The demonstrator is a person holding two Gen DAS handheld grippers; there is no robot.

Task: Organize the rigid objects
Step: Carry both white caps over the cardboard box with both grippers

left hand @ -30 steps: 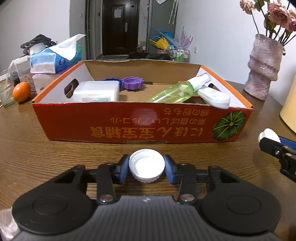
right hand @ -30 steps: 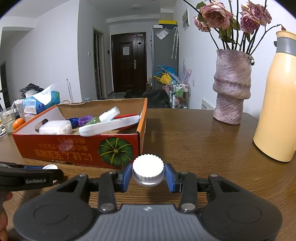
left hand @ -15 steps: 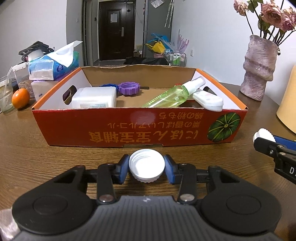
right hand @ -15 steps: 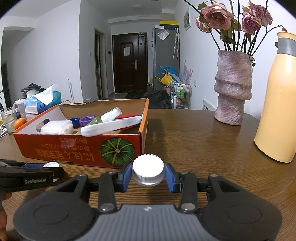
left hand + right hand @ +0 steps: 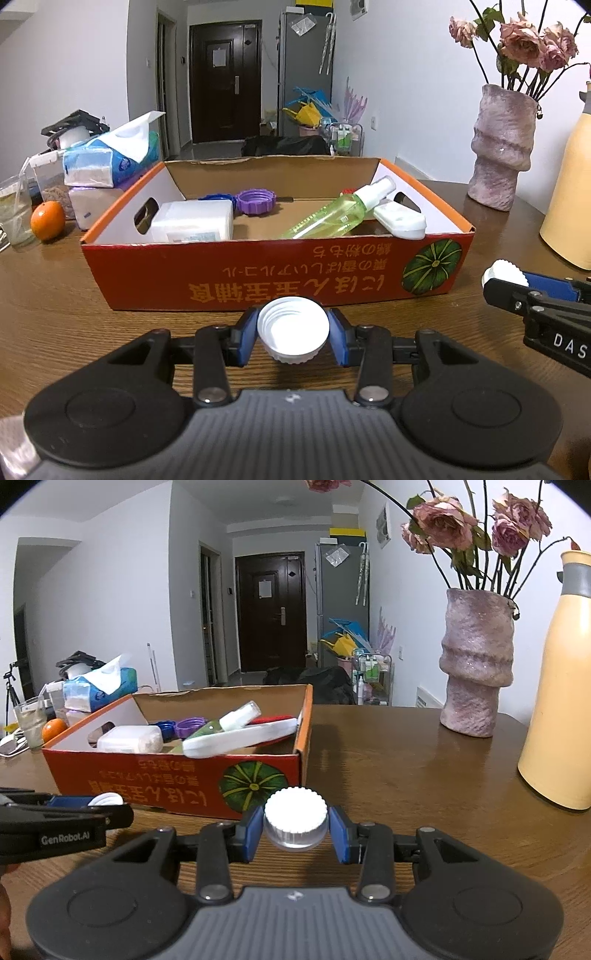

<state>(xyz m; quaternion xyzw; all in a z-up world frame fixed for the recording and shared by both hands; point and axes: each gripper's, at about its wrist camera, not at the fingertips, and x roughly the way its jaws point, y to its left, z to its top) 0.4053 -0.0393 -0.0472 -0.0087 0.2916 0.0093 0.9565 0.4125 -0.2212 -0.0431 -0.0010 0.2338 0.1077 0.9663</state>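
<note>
My left gripper (image 5: 293, 329) is shut on a white screw lid (image 5: 293, 326), open side up, above the wooden table just in front of the orange cardboard box (image 5: 258, 280). My right gripper (image 5: 295, 829) is shut on a white ridged cap (image 5: 295, 821), held off the box's right front corner (image 5: 258, 786). The box holds a white case (image 5: 194, 225), a purple lid (image 5: 256, 201), a green spray bottle (image 5: 332, 216) and a white flat case (image 5: 400, 221). The right gripper shows at the right of the left wrist view (image 5: 504, 278).
A pink vase with dried roses (image 5: 476, 672) and a tall yellow flask (image 5: 557, 686) stand at the right. A tissue pack (image 5: 110, 158), an orange (image 5: 47, 220) and a plastic cup (image 5: 14, 214) stand left of the box.
Both grippers have risen with their caps still held; the box now sits lower in both views and more of its inside shows.
</note>
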